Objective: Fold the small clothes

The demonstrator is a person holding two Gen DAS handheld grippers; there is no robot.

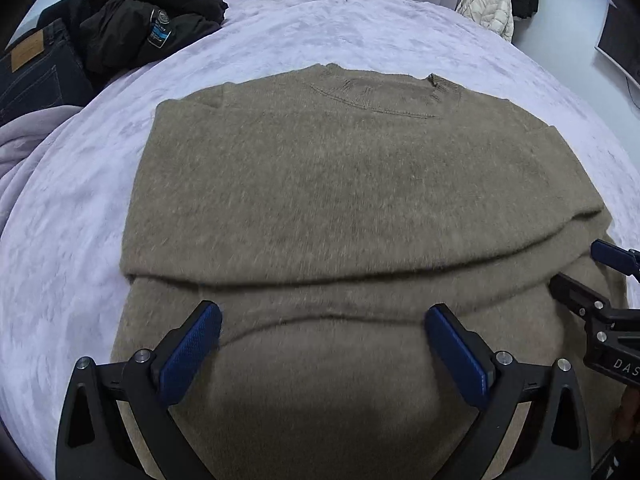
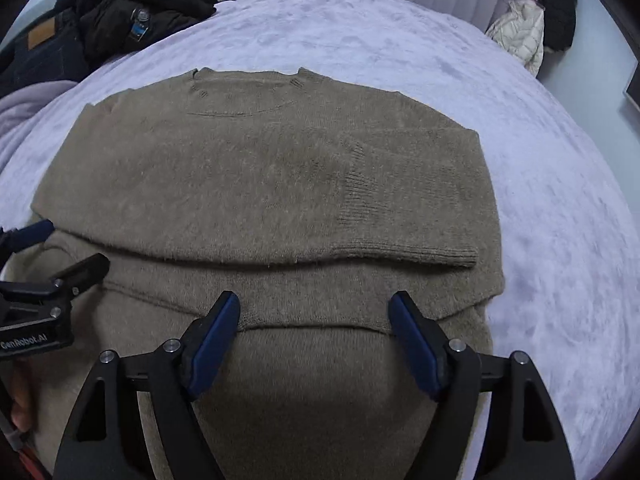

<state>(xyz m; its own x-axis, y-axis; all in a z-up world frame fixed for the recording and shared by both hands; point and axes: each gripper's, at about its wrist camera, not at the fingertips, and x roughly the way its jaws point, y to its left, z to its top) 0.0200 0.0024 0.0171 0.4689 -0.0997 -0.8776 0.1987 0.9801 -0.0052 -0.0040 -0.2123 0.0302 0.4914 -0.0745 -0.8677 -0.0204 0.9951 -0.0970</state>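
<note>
Both tongs wide, gripping nothing: left gripper and right gripper side by side, over near hem of brown sweater. Sweater spread ahead on lilac blanket, sleeves folded across. Dark clothes far beyond, left.

We see a lilac plush blanket spread wide; at its far left edge lie a black jacket and dark jeans — touching. Far right, a cream puffer coat hangs beside a black garment.
</note>
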